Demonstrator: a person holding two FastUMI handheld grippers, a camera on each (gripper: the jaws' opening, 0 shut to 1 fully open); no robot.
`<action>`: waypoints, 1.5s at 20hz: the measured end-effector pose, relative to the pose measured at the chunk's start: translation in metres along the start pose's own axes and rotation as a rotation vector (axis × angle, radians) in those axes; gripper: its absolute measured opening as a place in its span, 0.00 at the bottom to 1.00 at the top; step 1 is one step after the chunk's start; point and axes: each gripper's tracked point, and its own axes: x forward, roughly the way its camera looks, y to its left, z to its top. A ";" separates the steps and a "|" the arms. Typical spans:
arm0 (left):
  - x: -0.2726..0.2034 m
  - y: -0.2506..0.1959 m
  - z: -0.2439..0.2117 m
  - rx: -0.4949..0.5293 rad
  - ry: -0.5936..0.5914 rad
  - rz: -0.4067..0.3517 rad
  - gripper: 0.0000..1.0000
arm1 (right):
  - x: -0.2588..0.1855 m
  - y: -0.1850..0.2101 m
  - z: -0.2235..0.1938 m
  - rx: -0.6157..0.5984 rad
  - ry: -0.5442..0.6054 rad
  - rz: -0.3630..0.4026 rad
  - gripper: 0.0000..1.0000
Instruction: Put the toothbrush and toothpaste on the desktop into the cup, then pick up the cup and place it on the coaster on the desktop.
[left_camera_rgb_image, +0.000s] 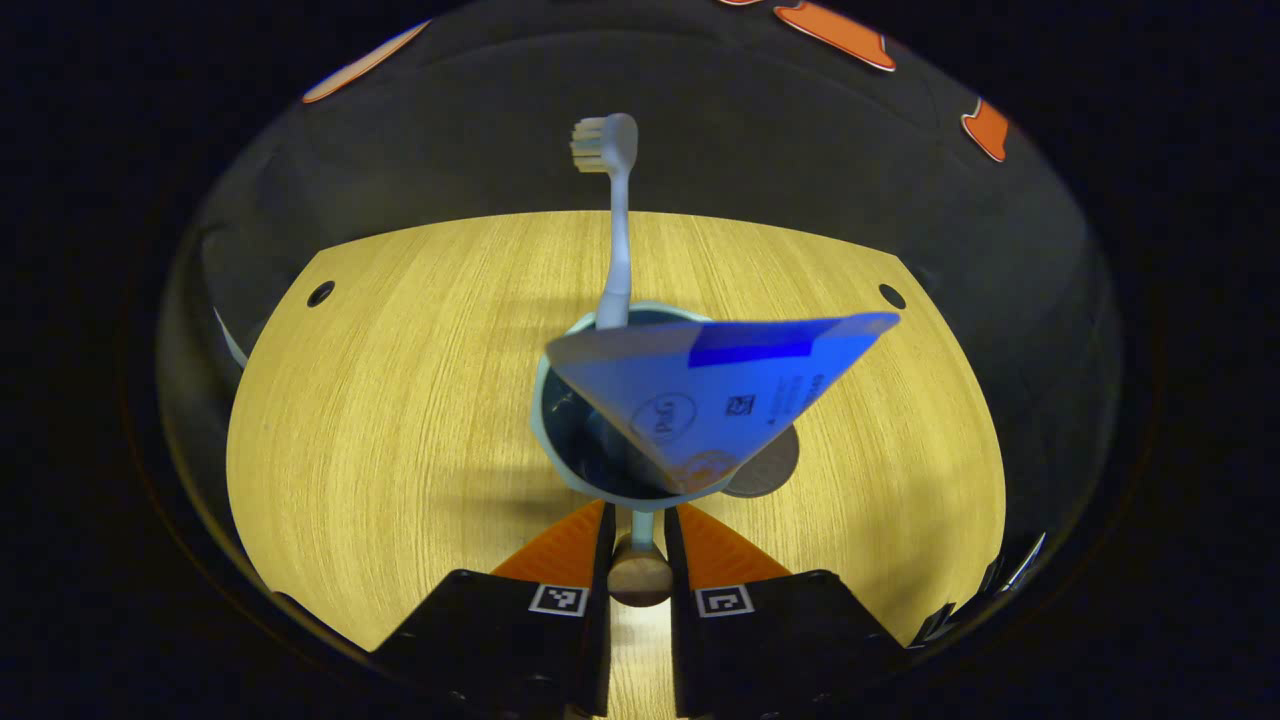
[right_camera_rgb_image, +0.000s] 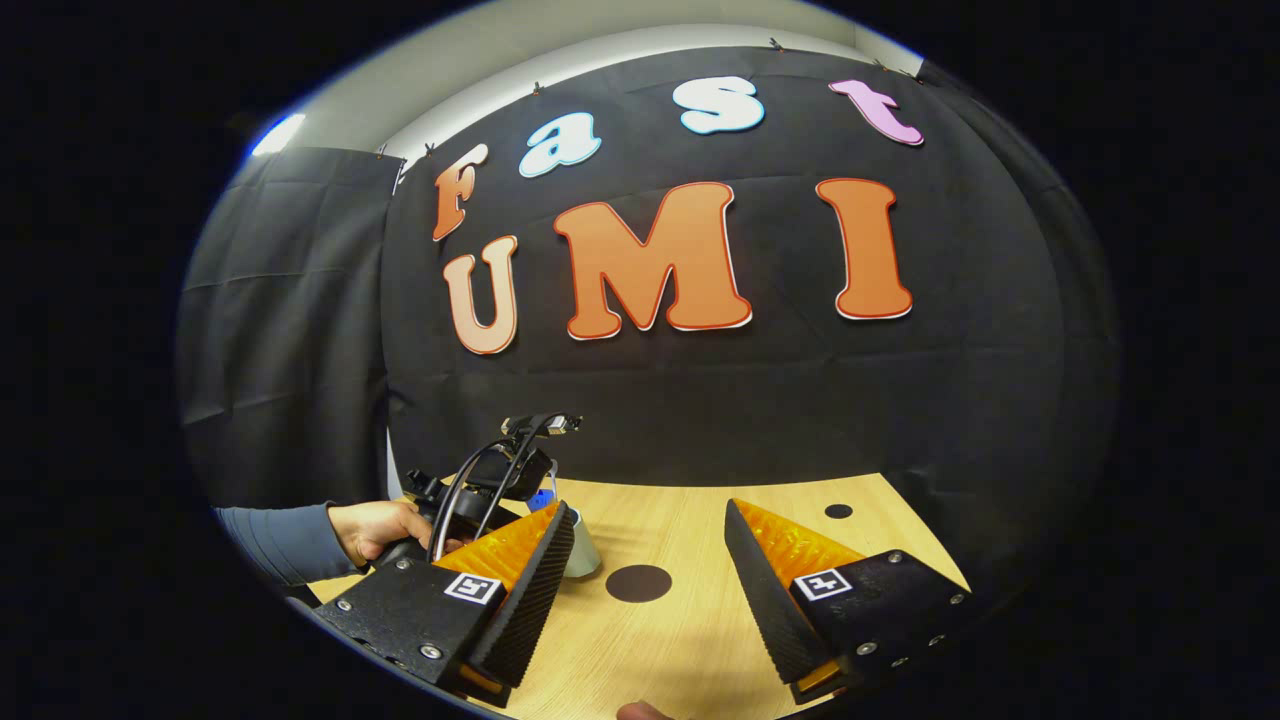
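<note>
A pale cup (left_camera_rgb_image: 560, 440) stands straight ahead in the left gripper view, holding a white toothbrush (left_camera_rgb_image: 618, 230) upright and a blue toothpaste tube (left_camera_rgb_image: 710, 395) leaning right across its mouth. My left gripper (left_camera_rgb_image: 638, 515) is shut on the cup's handle (left_camera_rgb_image: 640, 575), which sits between the two fingers. The dark round coaster (left_camera_rgb_image: 775, 470) peeks out behind the cup's right side. In the right gripper view the cup (right_camera_rgb_image: 582, 555) sits just left of the coaster (right_camera_rgb_image: 638, 583); whether it touches the table I cannot tell. My right gripper (right_camera_rgb_image: 650, 510) hangs open over the table, holding nothing.
The wooden desktop (left_camera_rgb_image: 400, 400) has small dark holes near its far corners (left_camera_rgb_image: 321, 293) (left_camera_rgb_image: 892, 296). In the right gripper view, a hand (right_camera_rgb_image: 375, 528) in a grey-blue sleeve holds the left gripper (right_camera_rgb_image: 490, 480) at the table's left. Black cloth walls the back.
</note>
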 end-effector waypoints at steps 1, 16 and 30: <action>0.002 -0.015 0.005 0.013 -0.002 -0.005 0.24 | -0.004 -0.005 0.000 -0.003 -0.003 -0.010 0.91; 0.096 -0.052 -0.008 0.063 0.067 -0.030 0.24 | -0.037 -0.071 -0.027 0.025 0.034 -0.123 0.91; 0.030 0.024 0.028 0.101 -0.218 0.001 1.00 | -0.013 -0.025 0.000 -0.014 -0.052 -0.114 0.91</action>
